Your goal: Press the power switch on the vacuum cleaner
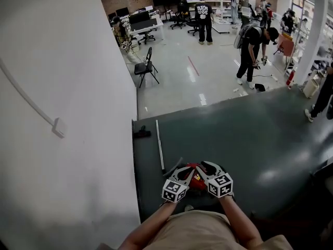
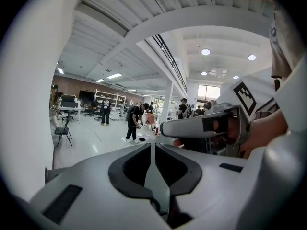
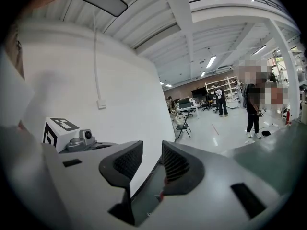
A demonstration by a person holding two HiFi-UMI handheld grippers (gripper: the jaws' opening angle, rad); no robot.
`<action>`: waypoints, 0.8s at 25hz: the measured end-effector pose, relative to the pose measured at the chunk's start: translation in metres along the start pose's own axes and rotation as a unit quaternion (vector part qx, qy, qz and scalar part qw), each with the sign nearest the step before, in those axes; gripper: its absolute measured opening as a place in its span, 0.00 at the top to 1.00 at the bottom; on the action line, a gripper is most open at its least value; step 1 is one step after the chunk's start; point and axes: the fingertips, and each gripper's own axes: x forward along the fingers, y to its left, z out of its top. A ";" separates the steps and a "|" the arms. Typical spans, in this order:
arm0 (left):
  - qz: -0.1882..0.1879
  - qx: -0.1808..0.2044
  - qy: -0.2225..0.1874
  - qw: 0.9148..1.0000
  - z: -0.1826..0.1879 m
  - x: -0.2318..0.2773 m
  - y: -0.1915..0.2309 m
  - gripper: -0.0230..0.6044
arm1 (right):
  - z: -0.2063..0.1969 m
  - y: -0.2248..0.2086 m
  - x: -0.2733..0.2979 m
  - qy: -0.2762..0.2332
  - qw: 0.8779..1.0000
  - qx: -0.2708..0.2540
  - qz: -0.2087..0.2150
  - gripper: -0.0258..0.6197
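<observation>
Fingers [image 2: 125, 166] shut empty on left gripper [image 2: 152, 147], slightly parted and empty on right gripper [image 3: 152, 152].
Red vacuum cleaner [image 1: 196, 179] lies just below, between both; switch unseen, either gripper about equally near.

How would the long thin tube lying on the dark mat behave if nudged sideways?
The tube looks straight and round, so it is probably stiff and apt to roll across the flat mat. Being so slim, it is likely light and easy to shift.

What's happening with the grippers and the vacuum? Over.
Left gripper shut, empty; right gripper open, empty. Both at the red vacuum cleaner, switch not visible. Metal tube lies left of it.
</observation>
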 end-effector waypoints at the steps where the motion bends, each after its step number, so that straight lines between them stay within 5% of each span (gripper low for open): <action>1: 0.000 -0.001 0.001 1.000 -0.001 0.000 0.001 0.94 | -0.001 0.001 0.000 0.003 1.000 -0.001 0.001 0.77; 8: 0.006 -0.010 0.005 1.000 -0.008 -0.005 0.000 0.94 | -0.022 0.005 -0.002 0.048 0.996 -0.073 -0.006 0.93; 20: -0.003 -0.016 0.019 1.000 -0.018 -0.011 -0.011 0.94 | -0.025 0.005 -0.015 0.044 0.997 -0.066 -0.008 0.94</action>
